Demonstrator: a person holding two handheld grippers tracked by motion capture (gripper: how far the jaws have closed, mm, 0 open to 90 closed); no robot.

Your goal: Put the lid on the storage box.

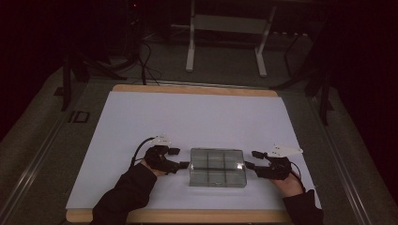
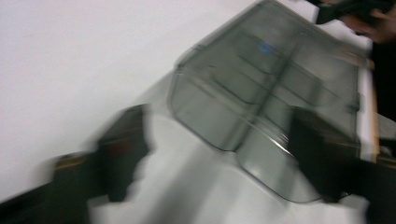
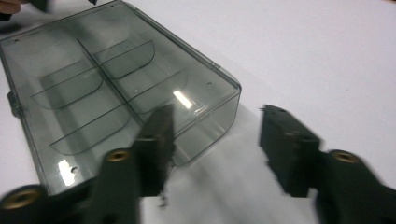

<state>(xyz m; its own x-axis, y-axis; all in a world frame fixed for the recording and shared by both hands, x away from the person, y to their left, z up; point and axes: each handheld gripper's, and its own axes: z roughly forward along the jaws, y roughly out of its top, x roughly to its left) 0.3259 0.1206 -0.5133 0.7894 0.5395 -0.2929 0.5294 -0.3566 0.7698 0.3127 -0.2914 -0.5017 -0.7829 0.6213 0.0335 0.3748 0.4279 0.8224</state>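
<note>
Your left gripper (image 1: 180,158) sits just off the left end of the clear plastic compartment box (image 1: 218,167), its jaws spread apart; in the left gripper view the picture is blurred, but one jaw appears to lie over the near corner of the box (image 2: 261,107) and the other out over bare sheet. Your right gripper (image 1: 251,159) mirrors it at the right end, jaws also apart and holding nothing; in the right gripper view one jaw overlaps the box's corner (image 3: 116,88) while the other stands clear on the white side.

The box rests flat on the white sheet (image 1: 187,117) covering the wooden table (image 1: 197,89), toward your edge and roughly centred between your hands. Its lid looks closed, with curved dividers showing through and what seems to be a small latch on one long side.

The step in hand looks like taking hold of the box from both ends. Square each gripper to its end wall before closing, so the jaws straddle the wall rather than a rounded corner, where smooth plastic would likely slip. Close both sides at about the same time, gently, since the thin walls may flex. Keep the box level if you lift.
</note>
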